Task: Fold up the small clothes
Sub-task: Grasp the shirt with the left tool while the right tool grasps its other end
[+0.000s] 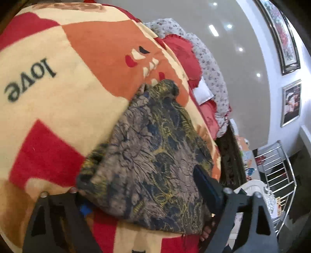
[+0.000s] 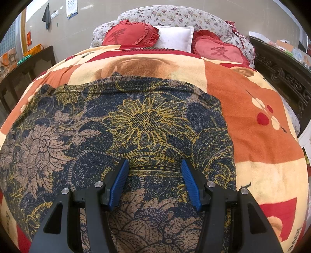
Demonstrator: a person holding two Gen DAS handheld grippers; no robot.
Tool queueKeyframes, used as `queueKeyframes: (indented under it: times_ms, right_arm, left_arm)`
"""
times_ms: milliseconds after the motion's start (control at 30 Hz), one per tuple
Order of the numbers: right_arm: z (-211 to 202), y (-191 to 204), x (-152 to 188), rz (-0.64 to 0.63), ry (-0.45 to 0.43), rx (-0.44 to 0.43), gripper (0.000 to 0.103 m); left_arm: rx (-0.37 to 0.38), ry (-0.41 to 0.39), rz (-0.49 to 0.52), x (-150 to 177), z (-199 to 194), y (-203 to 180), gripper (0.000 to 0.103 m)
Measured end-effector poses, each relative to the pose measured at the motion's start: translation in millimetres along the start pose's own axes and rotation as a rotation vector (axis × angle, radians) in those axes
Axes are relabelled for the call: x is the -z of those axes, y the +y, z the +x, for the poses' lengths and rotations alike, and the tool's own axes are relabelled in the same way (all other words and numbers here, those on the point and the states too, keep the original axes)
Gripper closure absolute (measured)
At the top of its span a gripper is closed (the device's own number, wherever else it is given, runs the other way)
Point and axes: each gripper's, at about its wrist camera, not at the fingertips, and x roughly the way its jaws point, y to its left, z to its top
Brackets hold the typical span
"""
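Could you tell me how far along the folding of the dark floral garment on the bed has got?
Done: the floral garment lies spread on the blanket; no finished fold shows. In hand: the left gripper straddles one edge, fabric between its jaws; a clamp cannot be confirmed. The right gripper hovers open above the cloth. Left: the folds themselves.

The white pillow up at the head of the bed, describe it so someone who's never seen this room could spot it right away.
Start at the bed with its orange, cream and red blanket and look to the far end, against the flowery headboard. Two red heart-shaped cushions sit there, and the white pillow lies between them. It alone is plain, square-cornered and unfrilled.
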Motion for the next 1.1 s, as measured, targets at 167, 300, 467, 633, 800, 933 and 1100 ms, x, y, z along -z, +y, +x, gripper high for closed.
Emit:
queueKeyframes:
  times_ms: [167,300,467,633,800,933,1100]
  right_arm:
    - [0,0,0,-0.001,-0.001,0.001,0.043]
    - [-1,0,-2,-0.004,0.014,0.009,0.043]
    - [-30,29,-36,-0.004,-0.012,-0.017,0.044]
    - [-42,100,-88,-0.013,-0.011,-0.447,0.044]
    - [-3,156,-118,0.004,0.114,-0.702,0.044]
    - [34,176,-127,0.124,0.236,-0.844,0.044]
    - [36,190,-136,0.142,0.238,-0.866,0.044]
  left_arm:
    - [-0.120,-0.019,0.011,4,-2,4,0.050]
    - [-0.240,-0.058,0.065,9,-3,1,0.081]
    - [-0.340,-0.131,0.307,24,0,-34,0.088]
    - [-0.342,-0.205,0.565,45,-1,-80,0.089]
    - [-0.334,-0.235,0.748,66,-1,-111,0.089]
    - [-0.318,-0.223,0.809,76,2,-123,0.089]
    - [-0.299,-0.207,0.847,82,9,-131,0.089]
